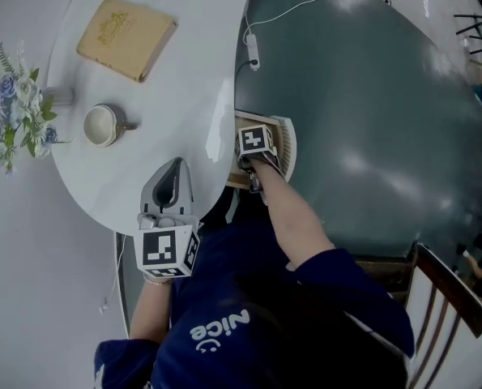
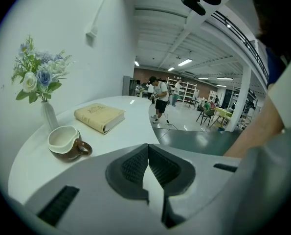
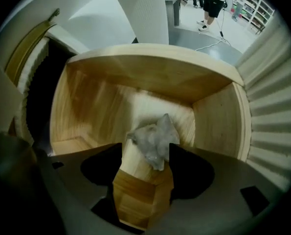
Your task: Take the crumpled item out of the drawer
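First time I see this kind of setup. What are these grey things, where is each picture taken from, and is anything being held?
A person works with two hand-held grasping tools. One picture looks down from a head camera; the other two look along each tool. On the white table are a book, a cup and a vase of flowers. The left tool is shut and empty. The right tool stands open over a crumpled item in the wooden drawer, not gripping it.
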`<state>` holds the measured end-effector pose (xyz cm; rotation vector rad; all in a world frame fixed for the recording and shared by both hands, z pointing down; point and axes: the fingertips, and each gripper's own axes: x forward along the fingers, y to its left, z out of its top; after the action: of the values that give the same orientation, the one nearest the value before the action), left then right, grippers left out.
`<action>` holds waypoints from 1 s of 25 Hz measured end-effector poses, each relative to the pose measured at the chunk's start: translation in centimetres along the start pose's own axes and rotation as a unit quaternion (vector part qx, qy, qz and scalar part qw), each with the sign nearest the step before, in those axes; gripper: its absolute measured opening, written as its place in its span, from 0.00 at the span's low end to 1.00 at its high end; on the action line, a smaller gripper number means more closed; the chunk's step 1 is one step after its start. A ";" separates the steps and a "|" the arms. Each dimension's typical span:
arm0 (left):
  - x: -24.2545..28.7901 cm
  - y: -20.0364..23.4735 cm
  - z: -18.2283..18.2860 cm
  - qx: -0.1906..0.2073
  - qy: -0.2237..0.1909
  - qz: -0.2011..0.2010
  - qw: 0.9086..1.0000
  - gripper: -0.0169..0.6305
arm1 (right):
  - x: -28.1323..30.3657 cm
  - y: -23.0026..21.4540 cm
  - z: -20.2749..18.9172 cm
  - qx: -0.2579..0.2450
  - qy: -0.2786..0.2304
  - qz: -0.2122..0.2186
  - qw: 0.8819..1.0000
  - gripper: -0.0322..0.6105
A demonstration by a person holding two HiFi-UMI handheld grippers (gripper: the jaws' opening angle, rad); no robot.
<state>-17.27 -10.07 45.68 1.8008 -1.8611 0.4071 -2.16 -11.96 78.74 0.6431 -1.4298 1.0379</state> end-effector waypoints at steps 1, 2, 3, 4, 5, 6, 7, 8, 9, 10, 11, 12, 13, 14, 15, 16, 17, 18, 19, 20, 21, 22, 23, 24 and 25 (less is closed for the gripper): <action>0.2 -0.2 0.0 0.001 0.002 -0.001 1.000 0.03 | 0.3 0.0 0.1 0.002 0.002 -0.005 1.000 0.53; 0.3 -0.4 0.0 0.002 0.003 -0.003 1.000 0.03 | 0.5 -0.1 0.1 0.004 0.005 -0.010 1.000 0.53; 0.4 -0.6 0.0 0.002 0.004 -0.004 1.000 0.03 | 0.7 -0.1 0.1 0.007 0.007 -0.016 1.000 0.53; 0.4 -0.8 0.0 0.001 0.004 -0.004 1.000 0.03 | 0.9 -0.1 0.1 0.009 0.010 -0.021 1.000 0.53; 0.4 -0.9 0.0 0.001 0.005 -0.003 1.000 0.03 | 1.1 0.0 0.1 0.011 0.012 -0.024 1.000 0.53; 0.4 -0.9 0.0 0.000 0.006 -0.002 1.000 0.03 | 1.3 0.0 0.0 0.013 0.016 -0.028 0.999 0.53; 0.3 -0.9 0.0 0.001 0.006 -0.001 1.000 0.03 | 1.5 -0.1 -0.1 0.016 0.018 -0.033 0.999 0.51; 0.3 -0.9 -0.1 0.002 0.006 0.001 1.000 0.03 | 1.6 -0.4 -0.1 0.022 0.018 -0.039 0.999 0.47; 0.1 -0.8 -0.1 0.003 0.007 0.004 1.000 0.03 | 1.7 -0.6 -0.2 0.030 0.016 -0.044 0.998 0.40; 0.0 -0.7 -0.2 0.004 0.009 0.007 1.000 0.03 | 1.8 -0.8 -0.2 0.038 0.015 -0.045 0.998 0.39; -0.2 -0.5 -0.3 0.004 0.011 0.010 1.000 0.03 | 1.9 -0.9 -0.1 0.045 0.013 -0.044 0.998 0.39; -0.4 -0.3 -0.4 0.005 0.012 0.014 1.000 0.03 | 2.0 -0.9 -0.2 0.050 0.013 -0.041 0.998 0.39; -0.5 -0.2 -0.6 0.005 0.013 0.017 1.000 0.03 | 2.1 -1.0 -0.2 0.055 0.014 -0.039 0.998 0.39; -0.7 0.0 -0.7 0.004 0.015 0.019 1.000 0.03 | 2.1 -1.1 -0.2 0.059 0.015 -0.037 0.997 0.39; -0.8 0.1 -0.8 0.003 0.017 0.022 1.000 0.03 | 2.2 -1.2 -0.2 0.063 0.015 -0.035 0.997 0.38; -0.8 0.2 -0.9 0.003 0.018 0.023 1.000 0.03 | 2.2 -1.3 -0.1 0.066 0.014 -0.033 0.997 0.36; -0.8 0.3 -0.9 0.003 0.018 0.024 1.000 0.03 | 2.1 -1.3 0.1 0.067 0.012 -0.032 0.997 0.34; -0.7 0.2 -0.9 0.004 0.017 0.024 1.000 0.03 | 2.1 -1.3 0.2 0.068 0.010 -0.032 0.997 0.31; -0.7 0.2 -0.9 0.004 0.016 0.023 1.000 0.03 | 2.0 -1.3 0.2 0.067 0.008 -0.032 0.997 0.29; -0.6 0.0 -0.9 0.005 0.015 0.022 1.000 0.03 | 1.8 -1.3 0.1 0.067 0.006 -0.032 0.997 0.28; -0.6 -0.2 -0.9 0.005 0.015 0.020 1.000 0.03 | 1.7 -1.3 0.0 0.068 0.004 -0.033 0.997 0.26; -0.5 -0.3 -0.9 0.004 0.015 0.018 1.000 0.03 | 1.5 -1.3 0.0 0.072 0.000 -0.033 0.997 0.25; -0.5 -0.5 -0.9 0.004 0.014 0.016 1.000 0.03 | 1.3 -1.3 0.0 0.076 -0.005 -0.032 0.997 0.24; -0.4 -0.7 -0.9 0.003 0.014 0.015 1.000 0.03 | 1.0 -1.4 0.0 0.080 -0.011 -0.030 0.996 0.23; -0.3 -0.8 -0.9 0.002 0.013 0.013 1.000 0.03 | 0.8 -1.4 0.1 0.084 -0.016 -0.026 0.996 0.23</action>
<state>-16.35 -9.36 46.13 1.7664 -1.8695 0.4427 -1.13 -12.48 79.88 0.8185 -1.3562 1.1193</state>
